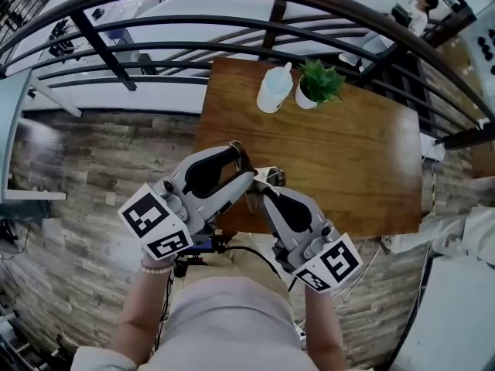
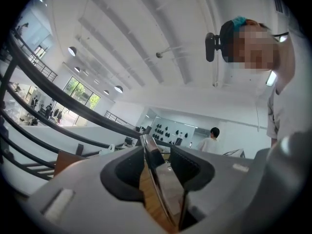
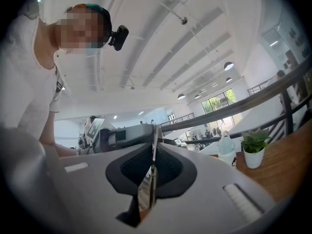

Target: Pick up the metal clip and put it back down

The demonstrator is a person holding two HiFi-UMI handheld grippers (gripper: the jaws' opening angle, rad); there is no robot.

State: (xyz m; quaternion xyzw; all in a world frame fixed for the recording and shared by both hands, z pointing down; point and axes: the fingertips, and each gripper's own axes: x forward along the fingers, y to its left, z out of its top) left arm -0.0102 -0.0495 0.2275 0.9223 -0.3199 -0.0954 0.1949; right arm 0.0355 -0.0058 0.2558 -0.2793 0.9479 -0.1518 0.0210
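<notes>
Metal clip pinched by L gripper + R gripper fingers.

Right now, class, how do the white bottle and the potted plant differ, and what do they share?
The white bottle is mostly white; the potted plant has green leaves above a white pot. The bottle narrows to a cap; the plant spreads at the top. In the head view the bottle stands left of the plant. Both stand upright, side by side, on the wooden table.

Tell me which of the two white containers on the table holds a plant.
The white pot, at the right in the head view: green leaves rise from it. The white jug has none.
</notes>
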